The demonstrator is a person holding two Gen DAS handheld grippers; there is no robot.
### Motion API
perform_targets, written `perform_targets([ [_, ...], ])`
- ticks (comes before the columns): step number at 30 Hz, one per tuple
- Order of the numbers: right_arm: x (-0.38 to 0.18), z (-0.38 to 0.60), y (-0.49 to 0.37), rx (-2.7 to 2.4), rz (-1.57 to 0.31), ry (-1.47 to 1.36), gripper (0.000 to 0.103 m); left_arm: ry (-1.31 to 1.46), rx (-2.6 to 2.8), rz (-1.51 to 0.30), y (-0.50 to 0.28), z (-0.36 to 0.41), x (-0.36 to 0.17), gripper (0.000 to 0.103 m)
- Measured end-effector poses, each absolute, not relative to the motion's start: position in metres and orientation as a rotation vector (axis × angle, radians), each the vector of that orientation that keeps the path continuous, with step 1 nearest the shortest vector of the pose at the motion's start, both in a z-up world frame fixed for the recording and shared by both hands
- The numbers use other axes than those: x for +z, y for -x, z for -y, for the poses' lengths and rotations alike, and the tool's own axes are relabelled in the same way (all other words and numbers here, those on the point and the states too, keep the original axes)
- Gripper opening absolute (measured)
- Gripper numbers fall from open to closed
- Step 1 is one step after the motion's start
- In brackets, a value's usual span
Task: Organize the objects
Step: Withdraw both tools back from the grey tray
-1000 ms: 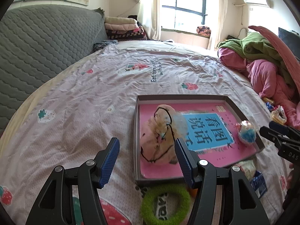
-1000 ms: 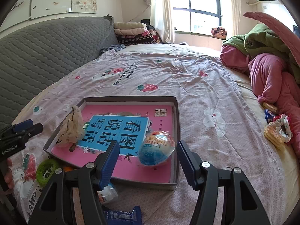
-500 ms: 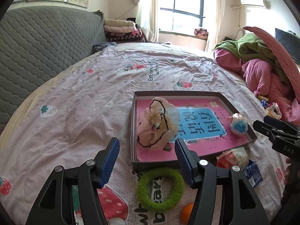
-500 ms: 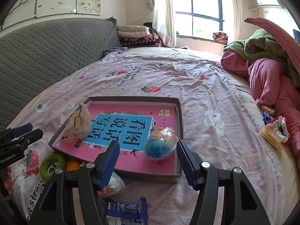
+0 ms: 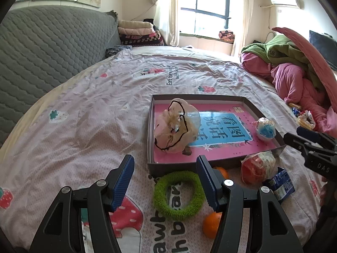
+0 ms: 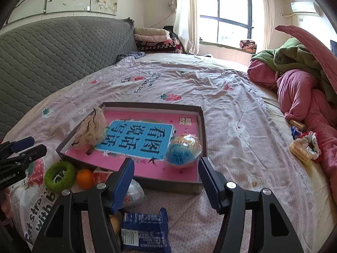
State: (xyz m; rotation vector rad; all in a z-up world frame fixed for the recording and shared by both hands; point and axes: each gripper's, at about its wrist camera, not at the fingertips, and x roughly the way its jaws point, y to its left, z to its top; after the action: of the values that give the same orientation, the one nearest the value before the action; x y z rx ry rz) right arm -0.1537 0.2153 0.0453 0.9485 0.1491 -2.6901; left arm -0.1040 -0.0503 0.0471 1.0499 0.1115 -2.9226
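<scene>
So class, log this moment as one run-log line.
left gripper: open, empty | right gripper: open, empty | box: pouch, blue packet inside | ring, oranges: outside

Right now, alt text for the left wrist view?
The open left gripper hovers empty over a pink strawberry-print bedsheet, near a green fuzzy ring and two oranges. Beyond them a shallow box holds a crumpled bag and a blue wrapped ball.

Home bedroom: bed (image 5: 88, 113), quilted headboard (image 5: 42, 50), heaped blankets (image 6: 299, 80)
</scene>
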Motion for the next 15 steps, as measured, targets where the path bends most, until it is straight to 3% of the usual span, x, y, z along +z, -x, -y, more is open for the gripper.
perform_targets([
  [15, 0.041, -0.224, 0.124, -2.678, -0.107, -0.969, 0.063, -1.07, -2.934, -0.121, 0.077, 0.043, 0.042, 0.063],
])
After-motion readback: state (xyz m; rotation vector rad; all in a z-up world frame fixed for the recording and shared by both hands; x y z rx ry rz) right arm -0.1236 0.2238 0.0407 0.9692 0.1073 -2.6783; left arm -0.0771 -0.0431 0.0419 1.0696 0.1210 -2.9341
